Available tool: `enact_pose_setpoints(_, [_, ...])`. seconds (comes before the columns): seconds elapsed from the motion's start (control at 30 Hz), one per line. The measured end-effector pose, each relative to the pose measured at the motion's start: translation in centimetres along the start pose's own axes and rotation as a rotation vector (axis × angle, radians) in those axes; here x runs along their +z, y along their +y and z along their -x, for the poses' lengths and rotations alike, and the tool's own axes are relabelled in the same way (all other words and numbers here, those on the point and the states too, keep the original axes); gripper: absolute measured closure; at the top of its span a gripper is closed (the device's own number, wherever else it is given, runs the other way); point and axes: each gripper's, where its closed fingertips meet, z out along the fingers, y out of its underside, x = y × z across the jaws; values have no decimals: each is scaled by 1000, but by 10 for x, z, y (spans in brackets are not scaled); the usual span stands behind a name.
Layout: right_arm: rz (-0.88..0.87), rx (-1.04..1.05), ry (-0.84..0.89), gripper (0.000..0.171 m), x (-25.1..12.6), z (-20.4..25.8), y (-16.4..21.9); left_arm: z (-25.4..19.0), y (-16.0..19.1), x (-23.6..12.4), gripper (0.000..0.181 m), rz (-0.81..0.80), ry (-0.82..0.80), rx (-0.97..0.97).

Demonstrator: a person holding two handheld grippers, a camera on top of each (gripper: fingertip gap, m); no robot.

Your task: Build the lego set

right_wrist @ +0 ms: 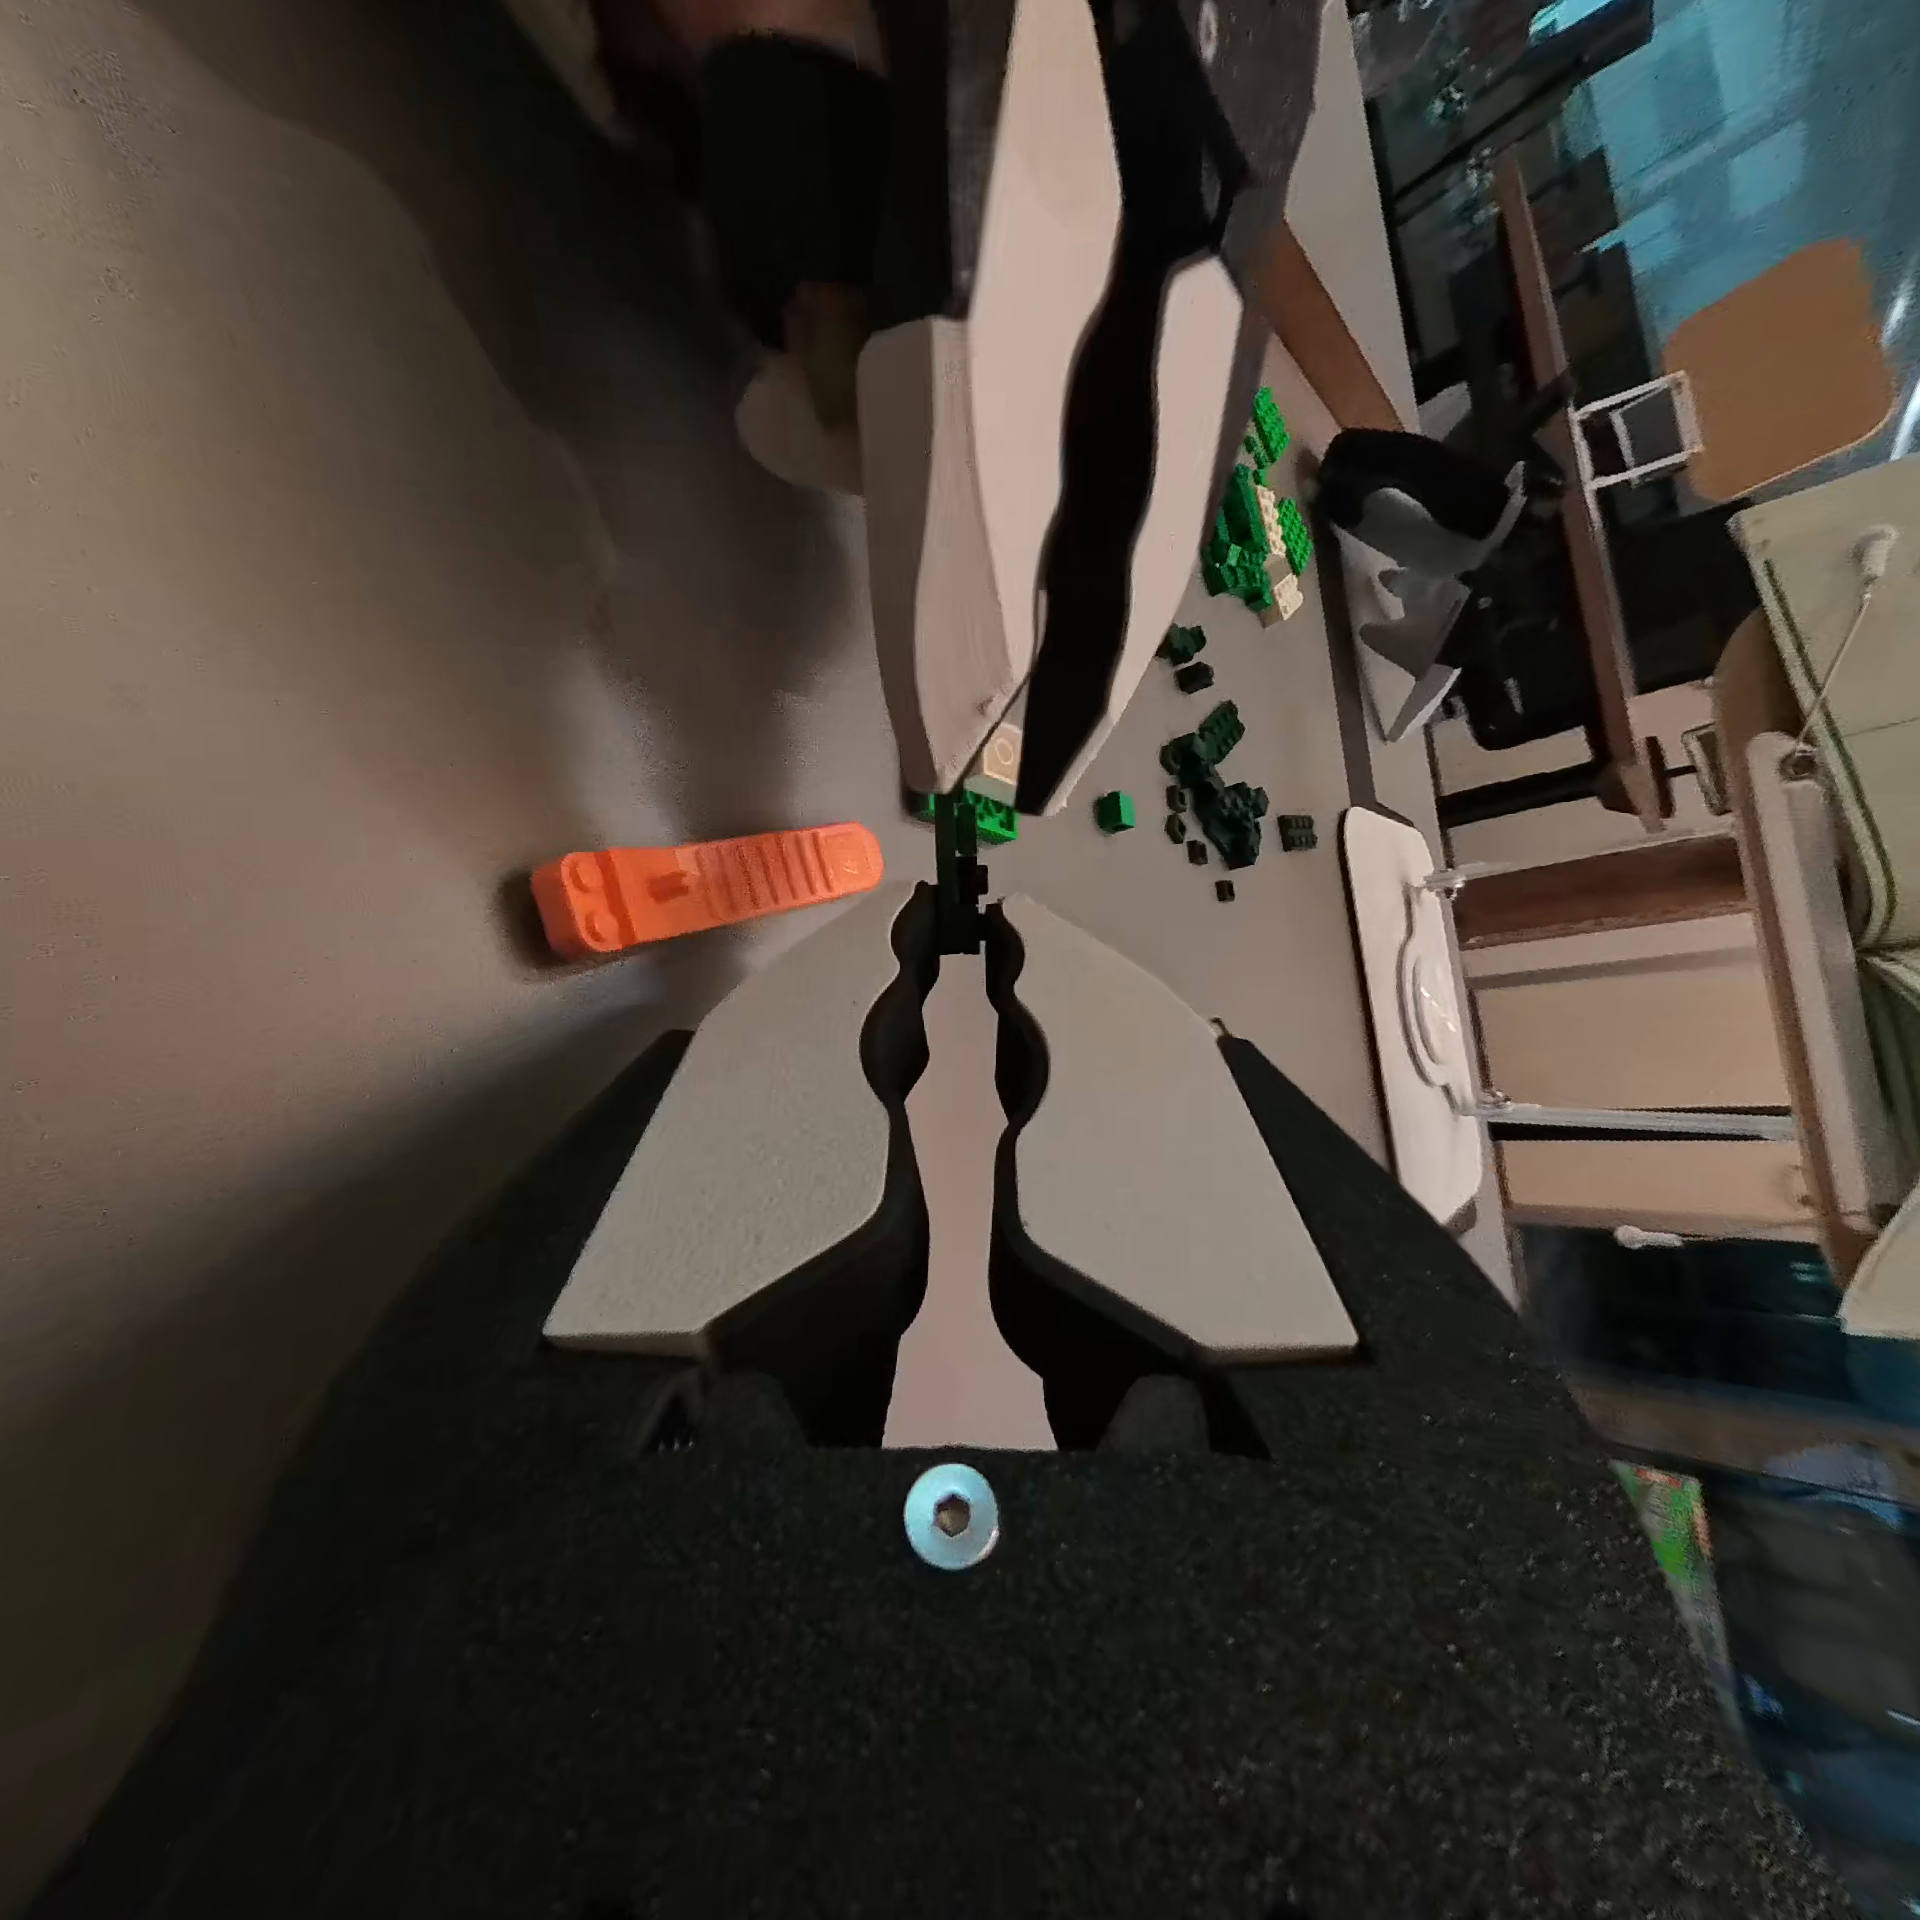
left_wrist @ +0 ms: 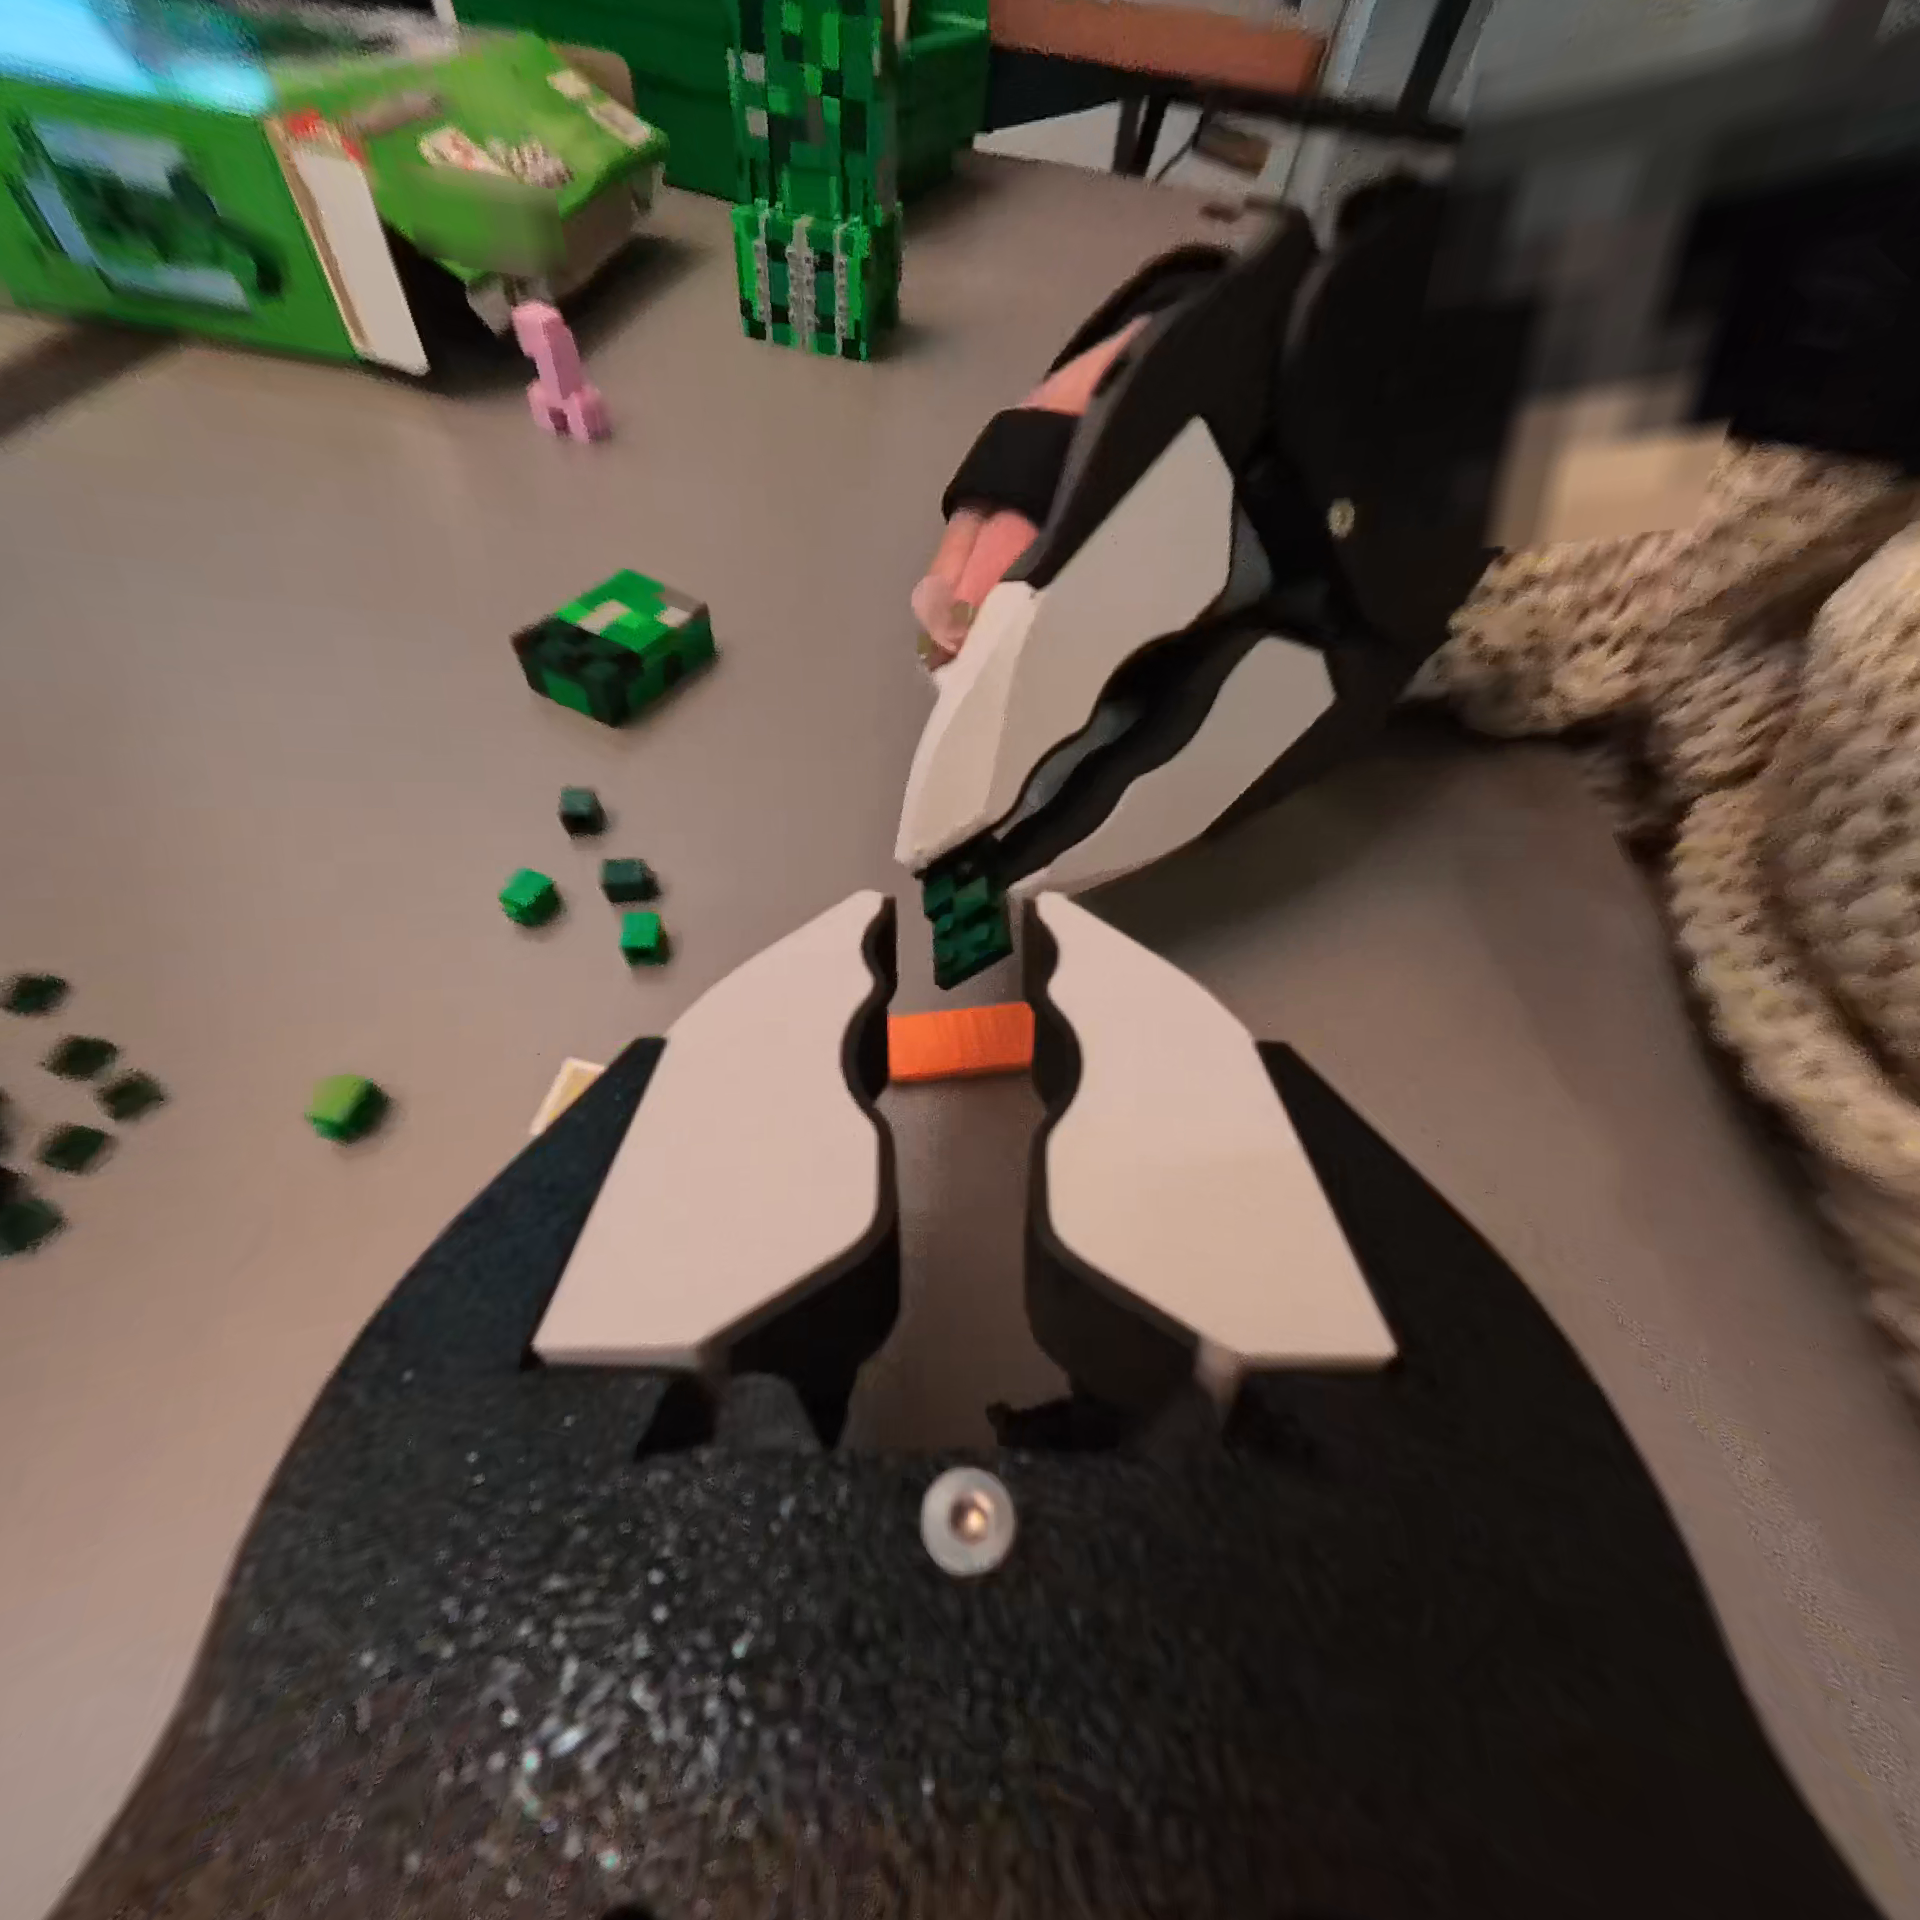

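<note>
My right gripper [right_wrist: 954, 914] is clamped on a small dark green lego plate [left_wrist: 968, 928], pinched edge-on at the fingertips. In the left wrist view that plate hangs between the tips of my left gripper [left_wrist: 958, 925], whose fingers stand apart and touch nothing. Just beyond the left fingertips an orange brick separator [right_wrist: 707, 899] lies on the grey table [left_wrist: 260, 727]. Left of that gripper sit loose green bricks [left_wrist: 582, 883] and a green cube assembly [left_wrist: 615, 660]; farther ahead stands a tall green pixelated figure [left_wrist: 816, 177].
</note>
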Motion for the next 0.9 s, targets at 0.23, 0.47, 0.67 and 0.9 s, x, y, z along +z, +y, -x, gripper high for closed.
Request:
enact_pose_setpoints(0.23, [-18,104,-99,163,-1,7,-4,-8,4,5,166,70,-115,390])
enact_pose_setpoints(0.47, [-34,160,-145,163,-4,8,-6,-10,7,6,173,91,-133,498])
enact_pose_setpoints(0.67, [-22,201,-193,163,-3,14,-4,-12,11,8,175,120,-129,541])
enact_pose_setpoints(0.9, [-33,253,-237,163,-1,19,-6,-14,15,5,176,161,-114,597])
